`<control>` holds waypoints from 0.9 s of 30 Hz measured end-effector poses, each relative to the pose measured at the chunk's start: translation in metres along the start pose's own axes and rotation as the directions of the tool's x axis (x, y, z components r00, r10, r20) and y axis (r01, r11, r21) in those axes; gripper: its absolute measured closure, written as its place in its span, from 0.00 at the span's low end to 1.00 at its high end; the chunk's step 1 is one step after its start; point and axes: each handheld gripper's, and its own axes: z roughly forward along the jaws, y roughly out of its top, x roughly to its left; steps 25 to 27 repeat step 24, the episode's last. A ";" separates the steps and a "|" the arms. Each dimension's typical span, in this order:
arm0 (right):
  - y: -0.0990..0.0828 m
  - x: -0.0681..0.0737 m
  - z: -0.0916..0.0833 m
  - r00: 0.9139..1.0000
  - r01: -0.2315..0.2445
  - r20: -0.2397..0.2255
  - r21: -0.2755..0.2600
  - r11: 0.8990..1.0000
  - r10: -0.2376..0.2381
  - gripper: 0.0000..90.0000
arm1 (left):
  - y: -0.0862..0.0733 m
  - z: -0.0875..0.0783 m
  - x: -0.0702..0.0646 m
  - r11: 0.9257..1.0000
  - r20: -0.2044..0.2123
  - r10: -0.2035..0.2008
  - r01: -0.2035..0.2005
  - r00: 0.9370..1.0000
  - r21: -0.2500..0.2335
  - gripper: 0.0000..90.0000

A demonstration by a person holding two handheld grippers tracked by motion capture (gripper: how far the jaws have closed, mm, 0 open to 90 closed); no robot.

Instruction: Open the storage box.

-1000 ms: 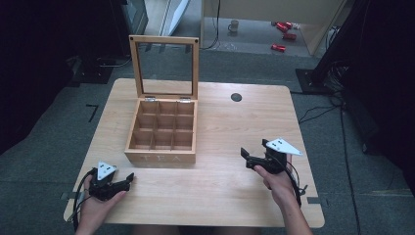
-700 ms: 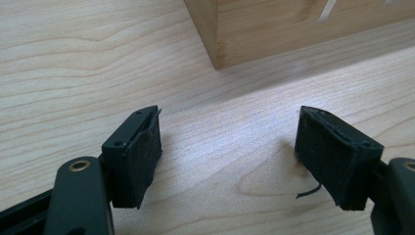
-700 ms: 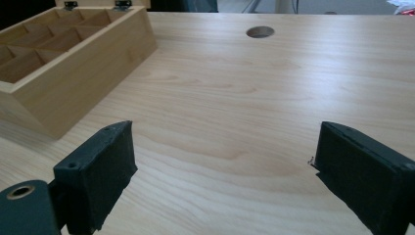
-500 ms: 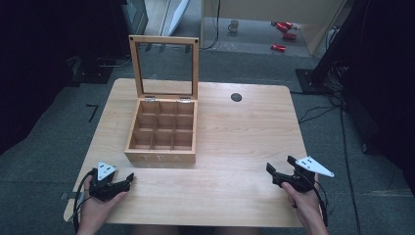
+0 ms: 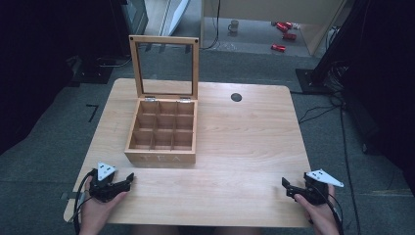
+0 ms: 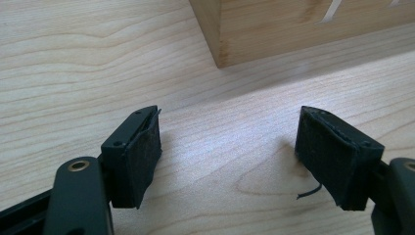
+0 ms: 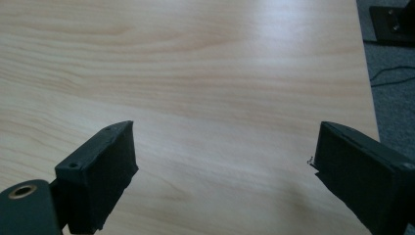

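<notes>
- I've got the wooden tea box (image 5: 163,134) sitting left of centre on the counter (image 5: 244,137), glass lid (image 5: 164,68) standing upright at its far edge, "TEA" lettered on the near face.
- Nine compartments in a three-by-three grid, and I can't make out anything inside them from up here.
- My left gripper (image 5: 128,178) sits low at the near left corner, just in front of the box; jaws spread wide, nothing between them.
- In the left gripper view (image 6: 227,144), a corner of the box (image 6: 293,29) sits close ahead, bare wood between the pads.
- My right gripper (image 5: 288,188) is at the near right corner, well apart from the box.
- Right gripper view (image 7: 222,169): jaws gaping wide, holding nothing, counter edge and grey floor (image 7: 391,68) off to the right.
- Small dark round hole (image 5: 236,97) near the counter's far edge.
</notes>
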 end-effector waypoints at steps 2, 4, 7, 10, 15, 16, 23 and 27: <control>-0.006 -0.004 0.001 1.000 -0.007 0.025 0.025 1.000 0.007 0.09 | 0.000 0.000 0.000 1.000 0.000 0.000 0.000 1.000 0.000 0.29; -0.011 -0.008 0.002 0.998 -0.003 0.055 0.063 0.998 0.000 0.09 | 0.000 0.000 0.000 1.000 -0.003 -0.005 0.005 1.000 0.000 0.29; -0.014 -0.009 0.003 0.997 0.001 0.074 0.073 0.997 -0.007 0.10 | -0.001 0.000 -0.002 1.000 -0.011 -0.014 0.014 1.000 -0.002 0.29; -0.015 -0.008 0.003 0.997 0.004 0.079 0.069 0.998 -0.009 0.10 | -0.001 -0.001 -0.002 1.000 -0.016 -0.017 0.017 1.000 -0.003 0.29; -0.017 -0.004 0.006 0.995 0.011 0.096 0.058 0.998 -0.017 0.08 | -0.001 -0.001 -0.003 1.000 -0.017 -0.018 0.018 1.000 -0.002 0.29; -0.016 -0.004 0.006 0.995 0.013 0.096 0.058 0.998 -0.019 0.08 | -0.001 -0.001 -0.003 1.000 -0.017 -0.018 0.018 1.000 -0.002 0.29; -0.017 -0.004 0.006 0.995 0.011 0.095 0.059 0.998 -0.016 0.08 | -0.001 -0.001 -0.003 1.000 -0.026 -0.030 0.030 0.999 0.001 0.26; -0.017 -0.004 0.006 0.995 0.013 0.095 0.058 0.998 -0.018 0.08 | -0.001 -0.001 -0.003 1.000 -0.026 -0.030 0.030 0.999 0.001 0.26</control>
